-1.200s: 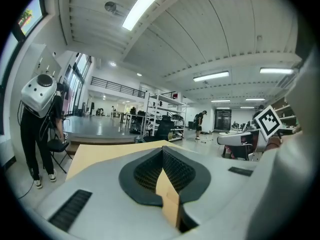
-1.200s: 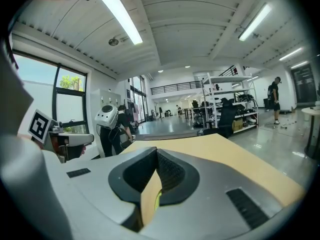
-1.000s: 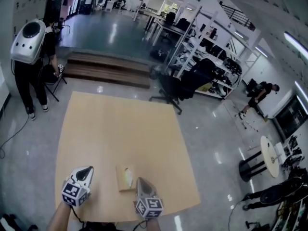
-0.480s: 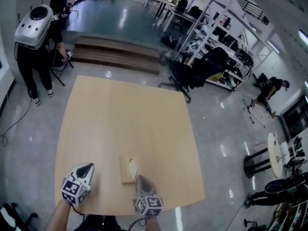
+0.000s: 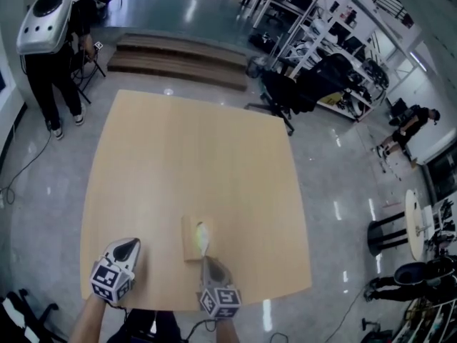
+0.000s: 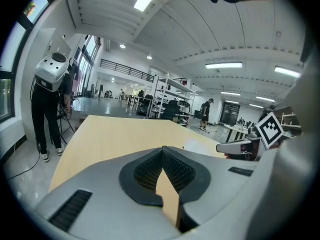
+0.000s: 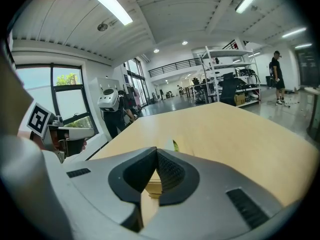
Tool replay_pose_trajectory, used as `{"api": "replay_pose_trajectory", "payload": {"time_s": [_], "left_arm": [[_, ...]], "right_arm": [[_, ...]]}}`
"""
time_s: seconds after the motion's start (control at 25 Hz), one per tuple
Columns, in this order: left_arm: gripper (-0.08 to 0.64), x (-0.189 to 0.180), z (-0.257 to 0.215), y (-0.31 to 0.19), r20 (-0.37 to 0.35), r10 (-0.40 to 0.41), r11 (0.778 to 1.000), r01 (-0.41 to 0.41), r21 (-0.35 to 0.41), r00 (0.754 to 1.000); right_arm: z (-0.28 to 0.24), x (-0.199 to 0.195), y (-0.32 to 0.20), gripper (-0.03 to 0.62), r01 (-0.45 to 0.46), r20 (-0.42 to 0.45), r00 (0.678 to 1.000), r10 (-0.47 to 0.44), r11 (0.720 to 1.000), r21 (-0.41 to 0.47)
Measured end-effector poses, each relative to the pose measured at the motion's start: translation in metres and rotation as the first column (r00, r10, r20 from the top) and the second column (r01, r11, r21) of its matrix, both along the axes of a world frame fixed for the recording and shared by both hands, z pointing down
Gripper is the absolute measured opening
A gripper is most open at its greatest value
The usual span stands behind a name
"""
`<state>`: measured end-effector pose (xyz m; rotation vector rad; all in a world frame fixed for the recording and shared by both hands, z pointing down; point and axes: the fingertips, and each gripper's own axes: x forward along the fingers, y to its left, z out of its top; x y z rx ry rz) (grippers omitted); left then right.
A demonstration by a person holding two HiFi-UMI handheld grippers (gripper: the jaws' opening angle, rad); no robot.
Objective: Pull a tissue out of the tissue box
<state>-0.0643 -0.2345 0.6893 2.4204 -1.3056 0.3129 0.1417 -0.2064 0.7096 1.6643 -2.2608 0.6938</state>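
Observation:
A flat tan tissue box [image 5: 193, 243] lies on the wooden table [image 5: 186, 163] near its front edge, with a pale tissue [image 5: 203, 233] sticking up from its slot. My right gripper [image 5: 206, 261] is shut with nothing in it, its tip just short of the box's near end. In the right gripper view the box [image 7: 151, 182] shows behind the closed jaws [image 7: 156, 150], the tissue [image 7: 175, 145] rising above them. My left gripper [image 5: 131, 243] hovers left of the box, apart from it. Its jaws [image 6: 162, 149] are shut and empty.
A person with a white backpack [image 5: 44, 20] stands beyond the table's far left corner. A low wooden step [image 5: 178, 59] and a black office chair [image 5: 285, 91] lie behind the far edge. Shiny floor surrounds the table.
Both grippers have come down toward the table. The head view has tipped, so the box now sits higher in the picture, right at the right gripper's tip.

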Motion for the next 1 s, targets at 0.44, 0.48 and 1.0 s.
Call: {"api": "replay_pose_trajectory", "payload": {"time_s": [0.44, 0.48, 1.0], "left_arm": [[0.008, 0.008, 0.014, 0.016, -0.006, 0.0, 0.999, 0.0, -0.044, 1.0], [0.008, 0.008, 0.015, 0.017, -0.007, 0.0, 0.999, 0.0, -0.045, 1.0], [0.008, -0.001, 0.015, 0.015, -0.01, -0.014, 0.999, 0.014, -0.041, 1.0]], "right_arm": [[0.012, 0.005, 0.008, 0.012, -0.014, -0.013, 1.0, 0.014, 1.0, -0.022], [0.013, 0.006, 0.008, 0.012, -0.018, -0.015, 1.0, 0.017, 1.0, -0.025], [0.018, 0.004, -0.001, 0.19, -0.033, -0.029, 0.999, 0.032, 0.999, -0.027]]}}
